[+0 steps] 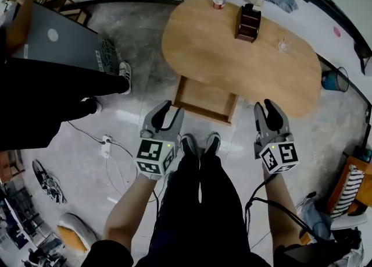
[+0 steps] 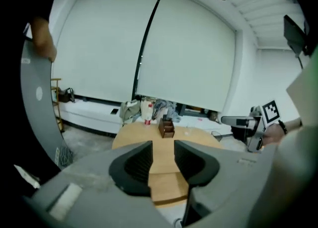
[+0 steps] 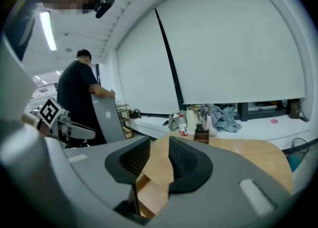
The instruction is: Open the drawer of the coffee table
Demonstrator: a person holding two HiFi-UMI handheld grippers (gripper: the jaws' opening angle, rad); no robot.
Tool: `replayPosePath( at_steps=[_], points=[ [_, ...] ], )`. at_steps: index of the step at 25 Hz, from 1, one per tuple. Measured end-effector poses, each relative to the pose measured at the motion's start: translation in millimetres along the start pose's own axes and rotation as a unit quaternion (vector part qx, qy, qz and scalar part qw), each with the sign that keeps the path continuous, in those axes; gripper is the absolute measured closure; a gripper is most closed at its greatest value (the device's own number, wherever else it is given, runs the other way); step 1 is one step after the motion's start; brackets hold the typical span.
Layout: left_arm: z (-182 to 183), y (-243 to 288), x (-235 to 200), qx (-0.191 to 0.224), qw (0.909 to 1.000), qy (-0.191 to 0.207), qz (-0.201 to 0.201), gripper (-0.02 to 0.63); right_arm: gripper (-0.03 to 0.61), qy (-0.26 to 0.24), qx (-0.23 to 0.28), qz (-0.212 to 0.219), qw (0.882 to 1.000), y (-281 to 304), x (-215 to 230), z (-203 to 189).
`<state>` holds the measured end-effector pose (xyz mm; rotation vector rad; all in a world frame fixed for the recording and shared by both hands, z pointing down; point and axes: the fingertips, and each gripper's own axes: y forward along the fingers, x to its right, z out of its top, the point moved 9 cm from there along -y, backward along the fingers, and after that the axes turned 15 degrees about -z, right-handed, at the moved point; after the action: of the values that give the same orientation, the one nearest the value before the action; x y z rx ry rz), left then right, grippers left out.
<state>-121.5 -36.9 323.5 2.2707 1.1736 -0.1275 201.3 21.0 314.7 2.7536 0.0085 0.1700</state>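
Observation:
The oval wooden coffee table stands ahead of me, and its drawer is pulled out toward my feet, showing a bare wooden inside. My left gripper hangs in the air just left of the drawer's front, touching nothing. My right gripper hovers to the drawer's right, also clear of it. In the left gripper view the left gripper has a plain gap with only the table behind it. In the right gripper view the right gripper shows a narrower gap, empty, over the drawer.
A dark wooden organiser box and a red-labelled bottle sit on the table's far side. A person in black stands at the left holding a grey panel. A power strip with cables lies on the floor; a blue bin stands at the right.

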Motion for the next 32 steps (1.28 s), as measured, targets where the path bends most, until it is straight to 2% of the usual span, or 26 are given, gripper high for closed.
replayPosePath(
  at_steps=[3,6,7,11,13,20,23,27,32],
  points=[
    [48.3,-24.7,24.5,0.039,0.9990,0.020,-0.009,0.515,0.473,-0.013,0.023,0.042,0.999,-15.4,-43.4,44.5],
    [85.0,-54.8,44.1,0.076,0.9969,0.017,-0.009,0.597,0.491,-0.037,0.045,0.064,0.996,-29.7,-71.0,86.8],
    [94.6,-62.8,48.4,0.087,0.9961,0.012,-0.008,0.606,0.499,-0.041,0.052,0.069,0.995,-32.3,-75.9,99.8],
    [124.0,-91.2,63.3,0.113,0.9935,0.011,0.010,0.611,0.544,-0.040,0.073,0.080,0.993,-44.8,-87.8,142.9],
    [143.2,-103.6,69.0,0.121,0.9919,0.033,0.022,0.612,0.574,-0.034,0.082,0.081,0.993,-52.9,-94.2,162.5],
    [220.4,-135.4,80.4,0.189,0.9766,0.100,0.022,0.612,0.575,-0.050,0.137,0.095,0.985,-68.9,-133.2,221.8],
    [241.6,-145.4,90.7,0.196,0.9720,0.127,0.022,0.612,0.575,-0.065,0.164,0.108,0.978,-78.0,-147.6,245.1],
    [264.7,-157.5,106.9,0.216,0.9550,0.201,0.032,0.612,0.577,-0.089,0.200,0.107,0.970,-96.6,-154.1,276.0],
    [294.5,-176.7,117.2,0.264,0.9438,0.199,0.006,0.612,0.575,-0.094,0.248,0.101,0.959,-108.6,-164.6,304.3]
  ],
)
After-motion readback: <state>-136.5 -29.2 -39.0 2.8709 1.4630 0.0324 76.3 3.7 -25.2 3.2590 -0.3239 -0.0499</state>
